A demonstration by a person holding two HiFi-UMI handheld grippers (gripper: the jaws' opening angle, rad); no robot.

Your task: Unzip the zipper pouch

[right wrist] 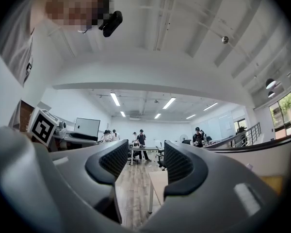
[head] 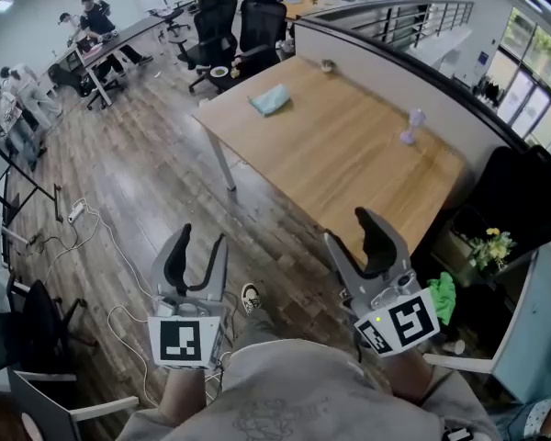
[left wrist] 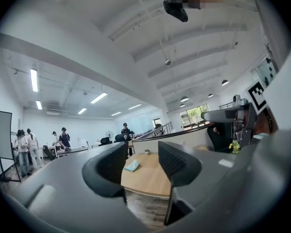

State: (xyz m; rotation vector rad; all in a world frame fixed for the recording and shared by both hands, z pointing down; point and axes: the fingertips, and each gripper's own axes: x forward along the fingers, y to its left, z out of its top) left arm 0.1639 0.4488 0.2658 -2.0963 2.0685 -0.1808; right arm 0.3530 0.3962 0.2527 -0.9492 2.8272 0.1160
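The teal zipper pouch (head: 272,99) lies flat near the far left corner of the wooden table (head: 349,163). In the left gripper view the pouch (left wrist: 132,166) shows small, far off between the jaws. My left gripper (head: 202,239) hangs over the wood floor close to my body, open and empty. My right gripper (head: 356,232) is beside the table's near corner, also open with nothing in it. Both are well short of the pouch. The left gripper (left wrist: 141,161) points at the table; the right gripper (right wrist: 146,161) looks past the table corner (right wrist: 159,181) into the room.
A small purple object (head: 411,127) and a little round thing (head: 328,65) sit on the table. Black office chairs (head: 243,26) stand behind it. Cables (head: 83,214) trail on the floor at left. A plant (head: 491,246) is at right. People work at distant desks (head: 92,26).
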